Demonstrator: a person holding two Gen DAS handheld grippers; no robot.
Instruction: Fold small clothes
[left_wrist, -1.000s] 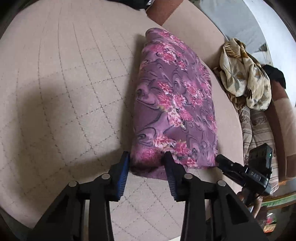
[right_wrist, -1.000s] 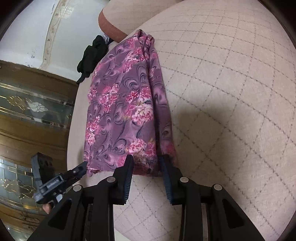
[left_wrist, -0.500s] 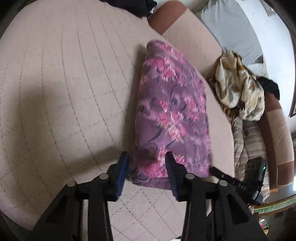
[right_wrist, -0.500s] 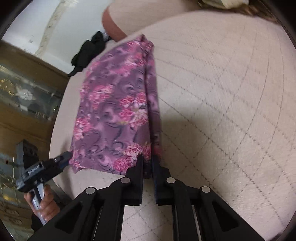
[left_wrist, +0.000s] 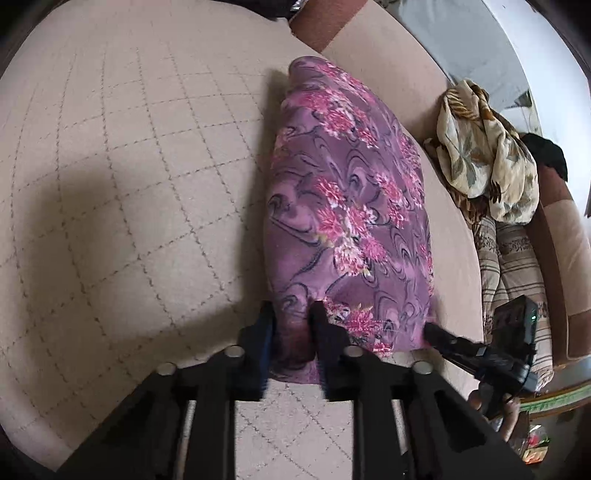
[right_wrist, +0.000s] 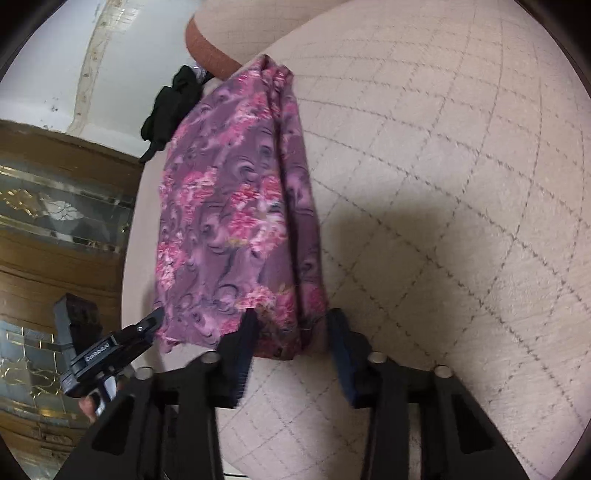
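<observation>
A purple cloth with pink flower print (left_wrist: 351, 206) lies folded into 1 long narrow band on a beige quilted cushion surface stitched in a diamond grid (left_wrist: 129, 184). The band runs away from both cameras, close to the cushion's outer edge, and its near short end sits at the 2 grippers.

In the left wrist view, the left gripper (left_wrist: 293, 321) holds the near left corner of that end. Its jaws have just been closing, and they now stand narrow, with a bunched fold of the purple fabric pinched between the 2 black fingers. A little fabric hangs out below the pads toward the camera. The rest of the band stretches flat beyond the fingertips.

In the right wrist view, the right gripper (right_wrist: 291, 325) is at the other near corner. Its jaws have just been on the move and here stand clearly apart, 1 finger on each side of the cloth's doubled edge. The fabric fills most of the gap. The left pad looks to touch it, but whether the right pad does I cannot tell through the blur, and no pinch shows.

Each view catches the other gripper at the cloth's far corner, with the person's hand (right_wrist: 88, 406) on its handle.

Past the cushion's edge, a crumpled cream cloth with brown leaf print (left_wrist: 484, 158) sits on striped pillows (left_wrist: 517, 266), well apart from the purple band.
</observation>
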